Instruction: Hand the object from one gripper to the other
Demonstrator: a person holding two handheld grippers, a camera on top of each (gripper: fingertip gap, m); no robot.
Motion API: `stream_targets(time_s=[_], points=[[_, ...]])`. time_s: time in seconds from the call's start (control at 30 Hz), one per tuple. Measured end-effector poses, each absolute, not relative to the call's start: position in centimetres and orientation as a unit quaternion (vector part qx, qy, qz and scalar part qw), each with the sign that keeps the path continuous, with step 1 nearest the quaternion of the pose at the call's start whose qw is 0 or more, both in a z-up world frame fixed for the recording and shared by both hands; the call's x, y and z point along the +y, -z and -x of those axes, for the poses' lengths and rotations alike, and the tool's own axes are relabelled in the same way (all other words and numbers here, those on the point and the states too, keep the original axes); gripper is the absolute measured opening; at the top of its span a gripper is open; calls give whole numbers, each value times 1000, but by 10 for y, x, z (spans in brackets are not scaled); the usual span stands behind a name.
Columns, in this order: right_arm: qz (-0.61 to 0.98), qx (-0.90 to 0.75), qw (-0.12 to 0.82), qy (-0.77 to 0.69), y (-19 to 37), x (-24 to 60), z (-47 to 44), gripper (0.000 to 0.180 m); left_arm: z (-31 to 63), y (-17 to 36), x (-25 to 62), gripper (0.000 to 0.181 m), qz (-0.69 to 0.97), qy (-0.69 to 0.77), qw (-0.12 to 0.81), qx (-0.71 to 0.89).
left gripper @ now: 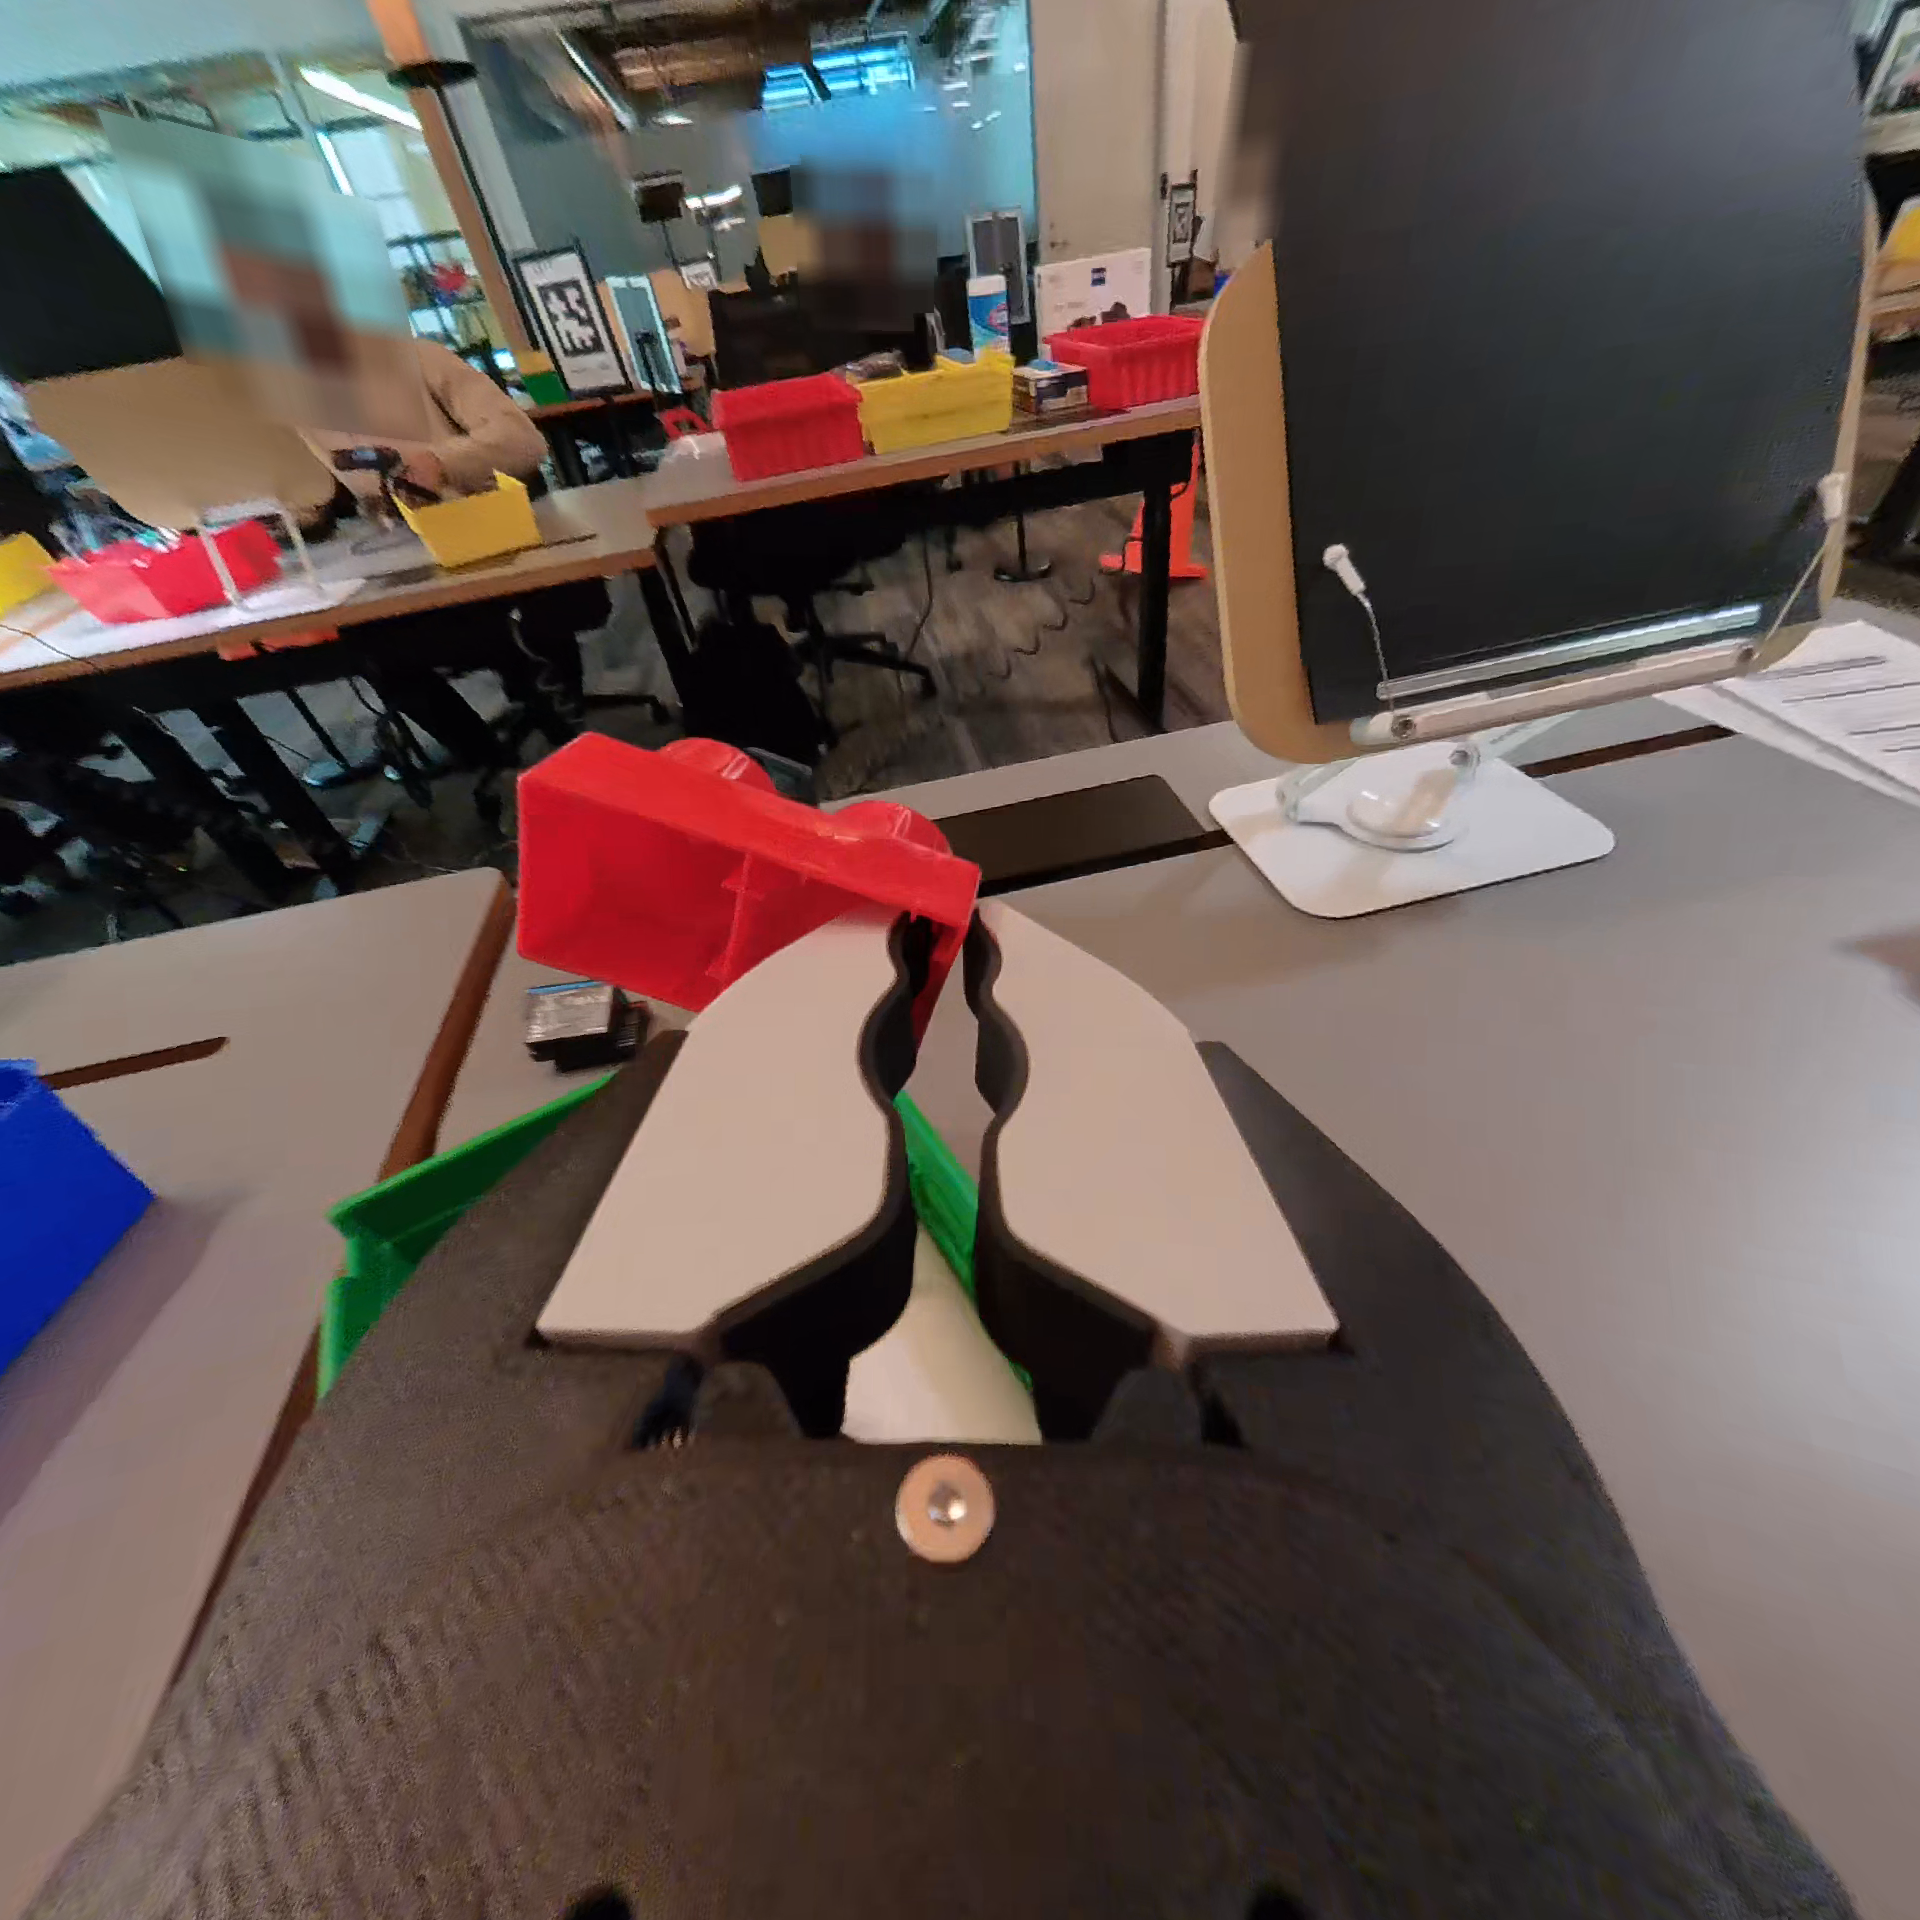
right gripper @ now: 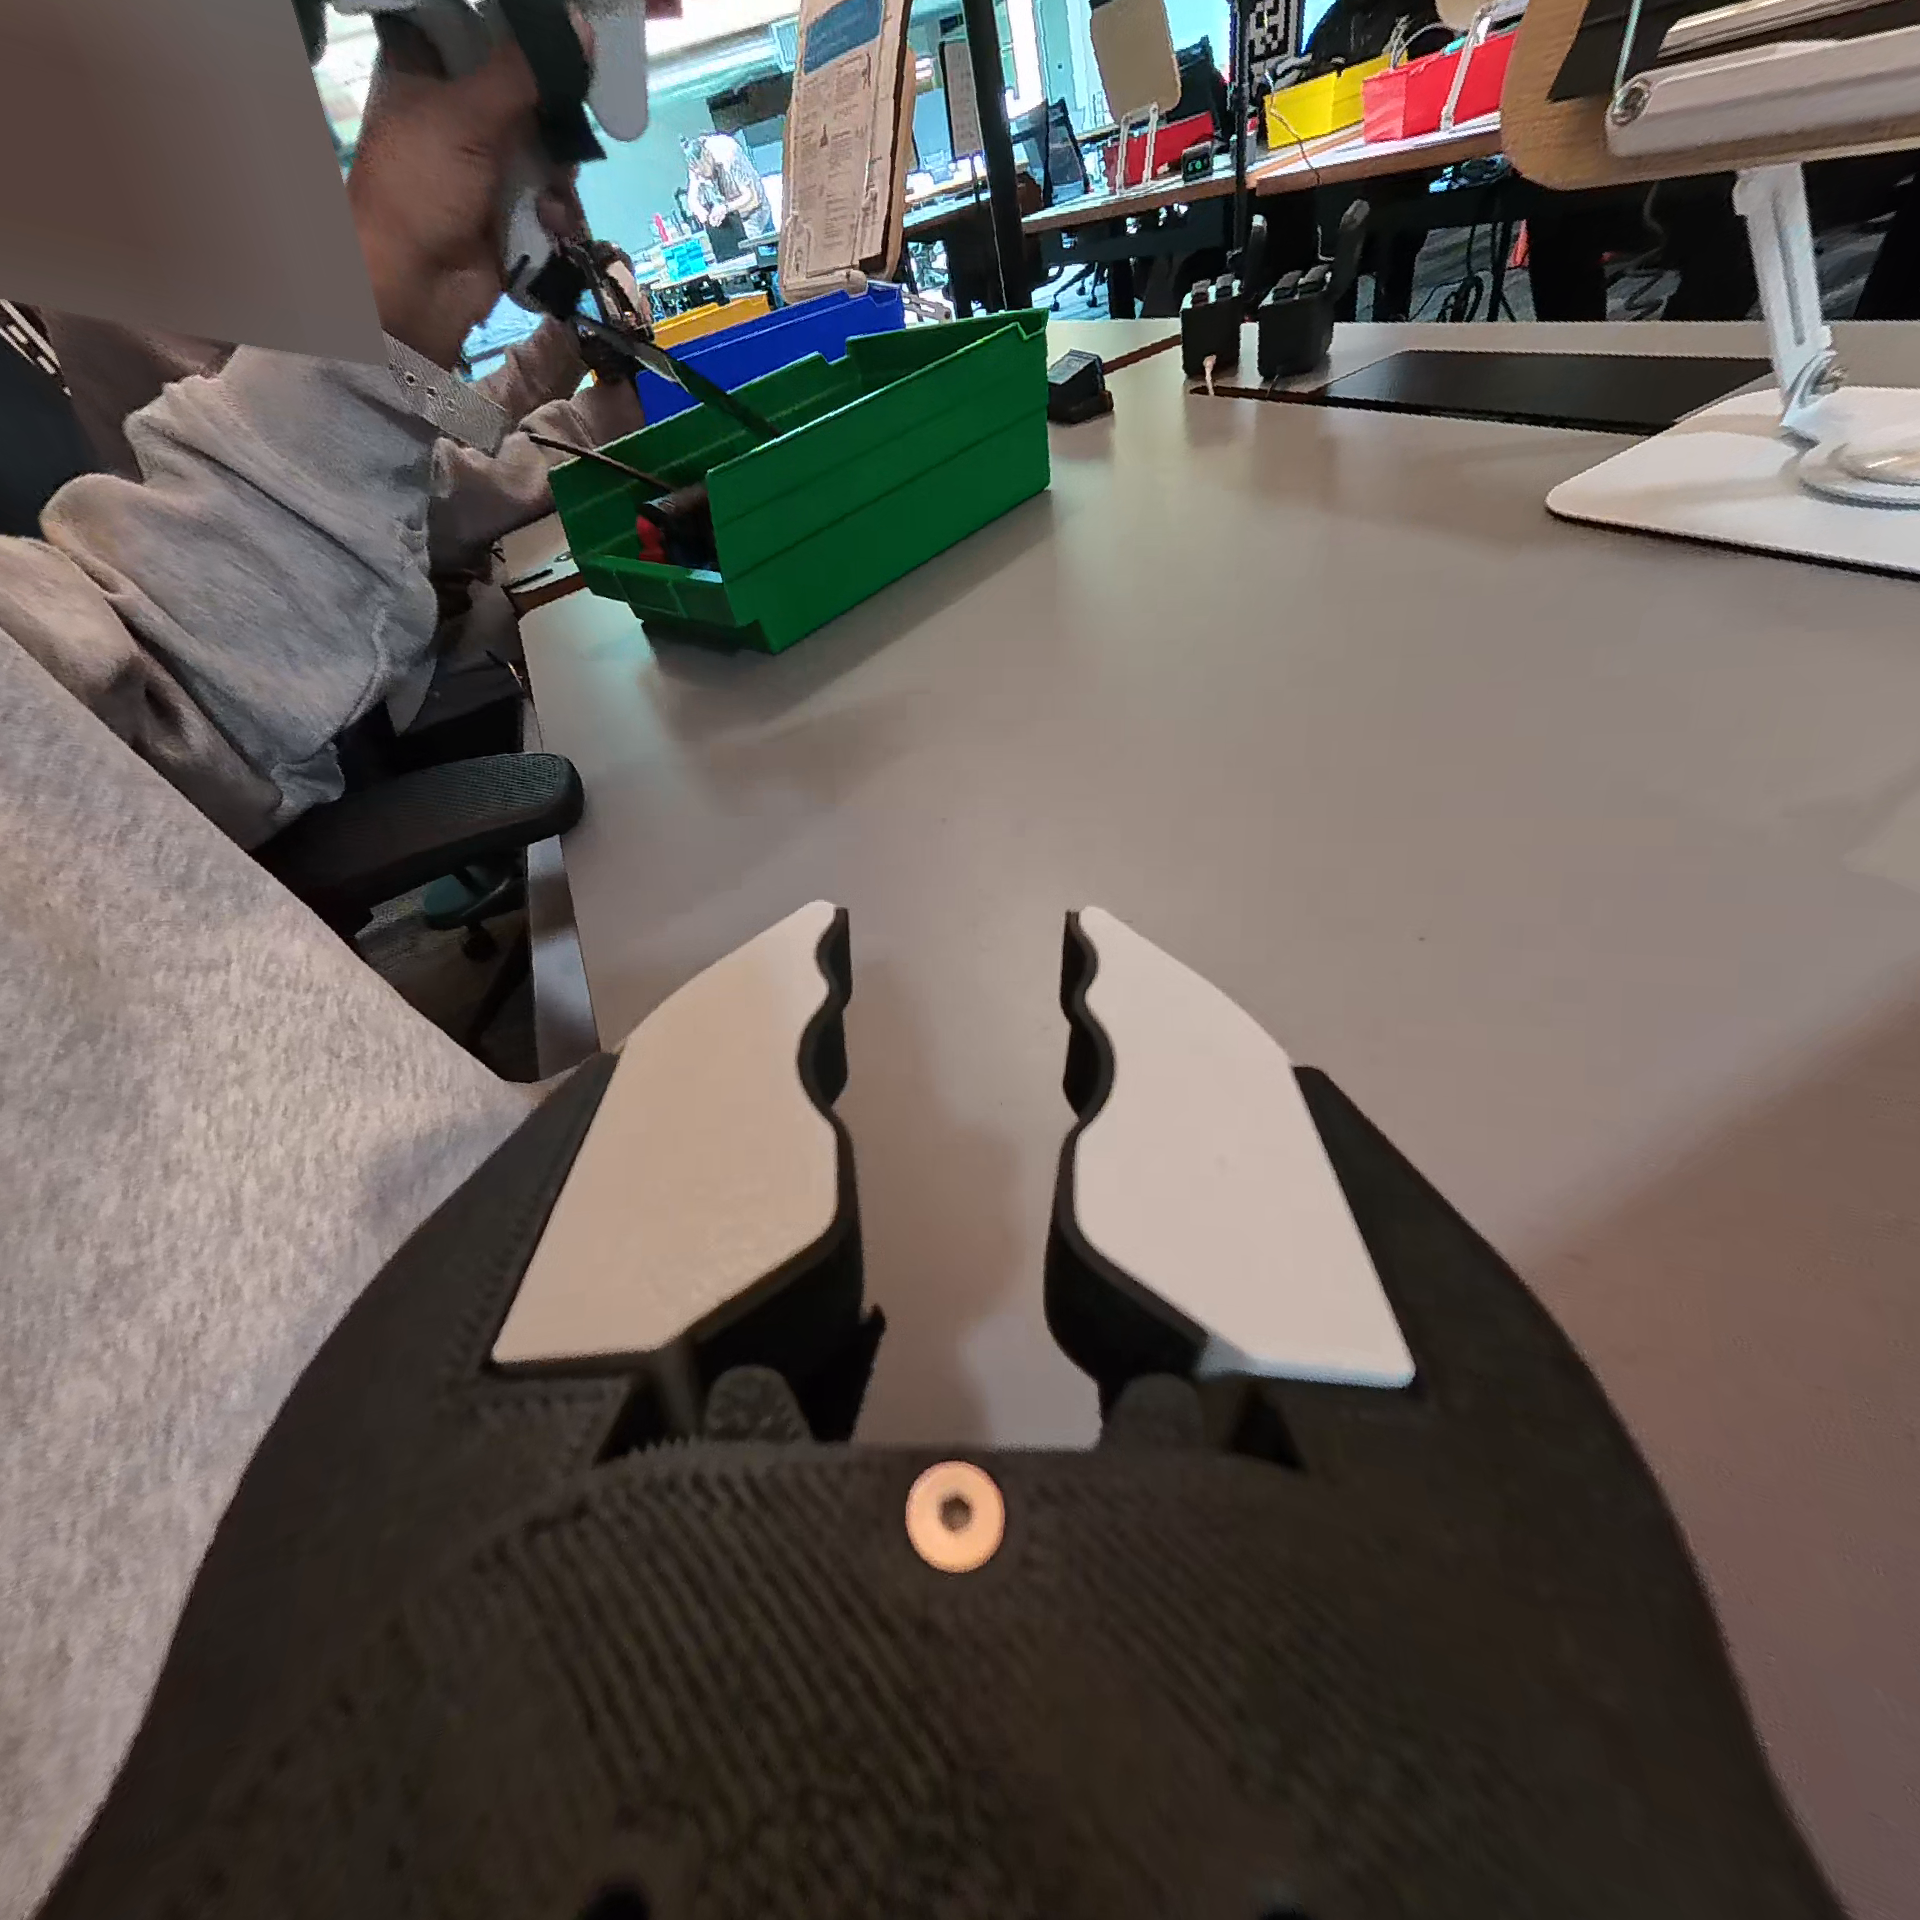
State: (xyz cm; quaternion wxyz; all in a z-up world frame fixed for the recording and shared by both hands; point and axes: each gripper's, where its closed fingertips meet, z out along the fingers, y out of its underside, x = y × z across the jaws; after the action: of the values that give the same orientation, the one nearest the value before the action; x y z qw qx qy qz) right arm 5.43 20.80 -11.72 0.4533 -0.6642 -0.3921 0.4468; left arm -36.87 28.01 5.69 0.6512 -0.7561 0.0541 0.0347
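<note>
L gripper (left gripper: 943,935) pinches red block (left gripper: 665,883) aloft; R gripper (right gripper: 956,935) spread, low over table (right gripper: 1351,727).

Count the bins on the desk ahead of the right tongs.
2: a green bin at the desk's left edge and a blue bin just behind it. A yellow sliver farther back may be a third.

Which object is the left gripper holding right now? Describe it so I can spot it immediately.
Start at the grey tabletop with the dark screen on a white stand. Left of the stand, above the green plastic bin, the left gripper pinches the edge of a red boxy plastic block, held off the table. It is the only red piece nearby; the neighbouring bins are green and blue.
</note>
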Motion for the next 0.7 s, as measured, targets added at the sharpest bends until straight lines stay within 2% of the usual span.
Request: stream_targets(time_s=[0.1, 0.4, 0.6, 0.7], points=[[663, -396, 453, -446, 117, 206, -53, 39, 380, -60, 272, 5, 749, -53, 658, 57], [662, -399, 454, -444, 116, 203, -54, 39, 423, -35, 250, 6, 737, 85, 670, -35], [660, -398, 450, -451, 114, 201, -52, 39, 432, -81, 215, 5, 583, 323, 741, -83], [659, -400, 452, -449, 114, 200, -51, 39, 443, -83, 205, 5, 567, 329, 748, -100]])
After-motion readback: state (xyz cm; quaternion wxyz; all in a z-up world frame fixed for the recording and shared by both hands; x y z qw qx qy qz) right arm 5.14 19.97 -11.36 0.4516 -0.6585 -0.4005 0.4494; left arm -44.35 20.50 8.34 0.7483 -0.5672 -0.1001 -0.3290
